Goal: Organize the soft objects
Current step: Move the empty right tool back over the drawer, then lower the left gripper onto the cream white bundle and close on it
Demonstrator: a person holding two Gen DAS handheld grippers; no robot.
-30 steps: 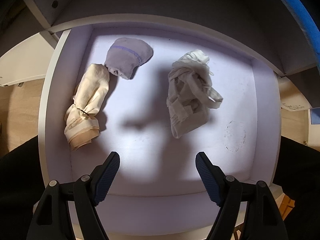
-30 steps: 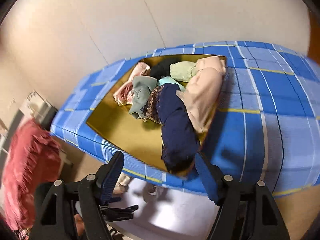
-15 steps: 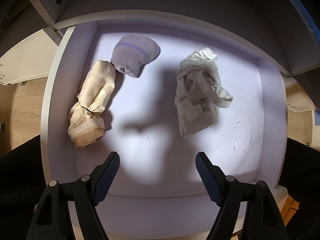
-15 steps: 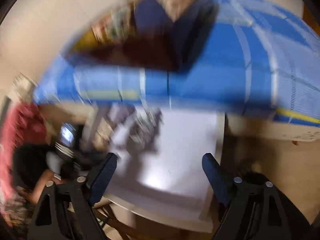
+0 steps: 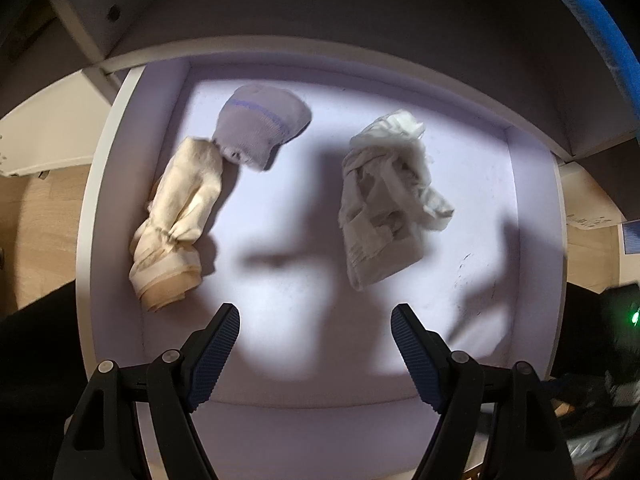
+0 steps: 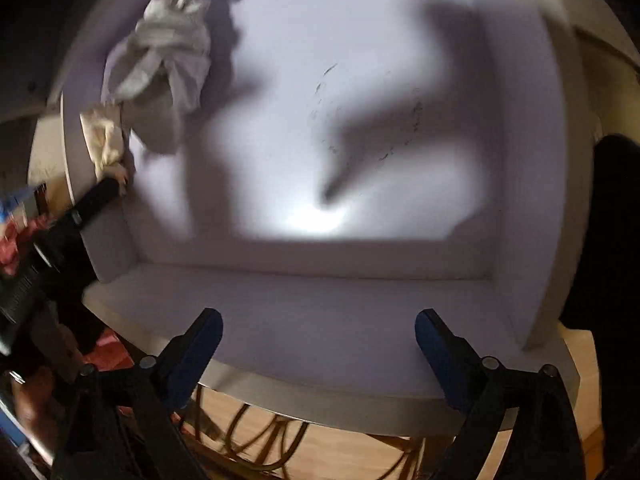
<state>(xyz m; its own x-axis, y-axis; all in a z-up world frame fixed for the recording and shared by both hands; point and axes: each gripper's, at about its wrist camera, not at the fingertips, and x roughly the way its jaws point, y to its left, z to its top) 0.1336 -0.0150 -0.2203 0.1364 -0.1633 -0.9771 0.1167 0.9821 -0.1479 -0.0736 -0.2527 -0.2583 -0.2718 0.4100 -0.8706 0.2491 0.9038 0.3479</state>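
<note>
The right gripper hangs over the near edge of the white drawer, and its jaws are spread very wide with nothing between them; they have just been opening. The left gripper also hangs above the near part of the drawer, jaws spread wide and empty, touching nothing. What could go wrong: the right view is blurry, so if that hand comes down fast its tips could bump the near wall or the drawer floor. The two grippers are close over one small drawer, so they might knock each other, and the arm of the left one already shows at the left edge in the right view. Big shadows lie across the floor, so it may be hard to see where the cloth ends. A little farther in, by the left wall, lies the cream roll. Its far end touches the grey sock ball, which sits near the far left corner. If one is pulled, the other may come along or unroll. Right of the middle, toward the far wall, lies the white bundle, loose and floppy, well apart from the other two. A wide grab could catch only a flap, and it would come undone.
</note>
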